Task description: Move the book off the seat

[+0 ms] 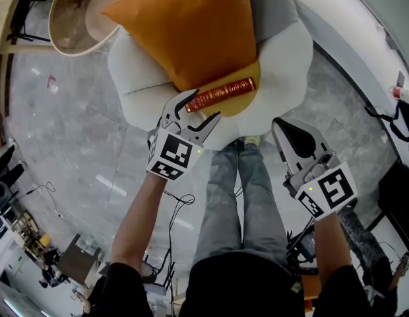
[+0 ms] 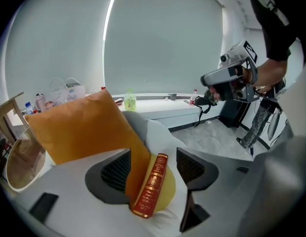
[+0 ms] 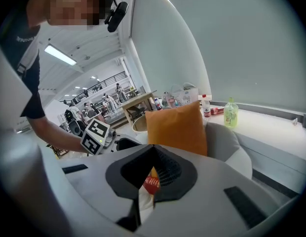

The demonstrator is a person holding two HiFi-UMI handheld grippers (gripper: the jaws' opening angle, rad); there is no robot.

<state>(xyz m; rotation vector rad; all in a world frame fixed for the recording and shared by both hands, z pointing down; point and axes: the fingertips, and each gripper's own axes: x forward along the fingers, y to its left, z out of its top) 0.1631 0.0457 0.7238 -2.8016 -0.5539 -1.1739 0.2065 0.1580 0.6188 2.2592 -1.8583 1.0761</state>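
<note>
A red book (image 1: 221,94) with gold print lies on the yellow centre of a white, flower-shaped seat (image 1: 283,58), its far edge against an orange pillow (image 1: 191,25). My left gripper (image 1: 199,109) is open just in front of the book's left end. In the left gripper view the book (image 2: 150,185) shows in the gap between the pads, and neither pad touches it. My right gripper (image 1: 280,127) hangs shut and empty off the seat's front right edge. Along its closed jaws only a sliver of the book (image 3: 152,183) shows.
A round wooden table (image 1: 72,12) stands at the seat's back left. The person's jeans-clad legs (image 1: 237,197) are right in front of the seat. A white sill behind it carries a green bottle (image 2: 128,100) and other small items. Cables lie on the grey floor (image 1: 72,124).
</note>
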